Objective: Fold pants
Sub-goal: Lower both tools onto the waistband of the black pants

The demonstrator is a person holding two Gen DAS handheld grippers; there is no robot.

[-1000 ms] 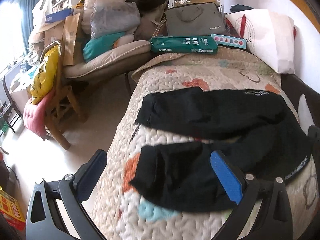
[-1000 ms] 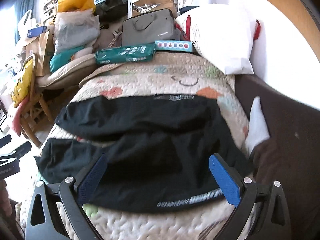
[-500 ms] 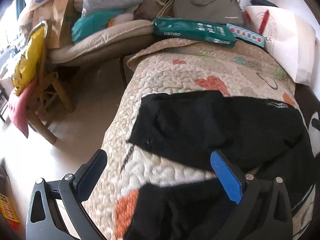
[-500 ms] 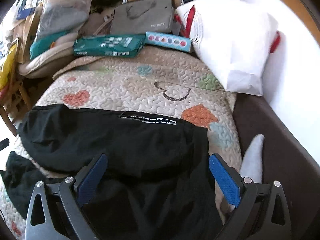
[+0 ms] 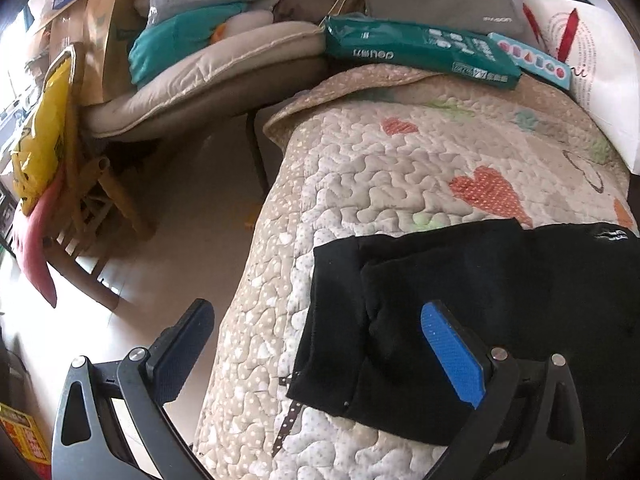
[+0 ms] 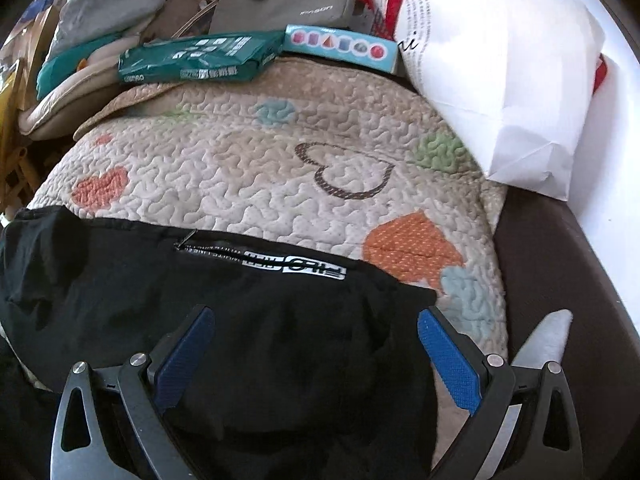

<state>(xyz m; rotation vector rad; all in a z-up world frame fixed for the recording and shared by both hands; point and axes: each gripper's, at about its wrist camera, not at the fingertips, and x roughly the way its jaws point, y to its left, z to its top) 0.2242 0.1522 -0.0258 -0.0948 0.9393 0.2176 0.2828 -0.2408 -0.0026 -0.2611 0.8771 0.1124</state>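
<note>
Left wrist view: the left gripper (image 5: 316, 344) has its jaws spread wide with nothing between them. Its blue-padded finger hangs over the cuff end of the black pants (image 5: 480, 300), while the other finger sits out past the edge of the bed, over the floor (image 5: 192, 208). The pants lie on the quilted bedspread (image 5: 400, 172), leg hem facing the bed's edge, one layer of cloth overlapping another near the hem. A green package (image 5: 416, 50) rests at the far end of the quilt.

Right wrist view: the right gripper (image 6: 312, 352) is likewise wide open and empty, both fingers above the waist portion of the pants (image 6: 200, 300), where a white logo strip (image 6: 296, 266) runs along the far edge. A white paper bag (image 6: 500, 68) leans against the quilt's far corner, and a pale sock-like piece (image 6: 548, 340) lies just right of the gripper.

Risks from here: the dark fabric hides its layers, so a pinch could catch only the top ply and leave the lower one behind, skewing the fold. On the left, a grasp closing so near the bed's edge could drag the hem off the side. The loosely bunched waist may crease if folded unsmoothed.
</note>
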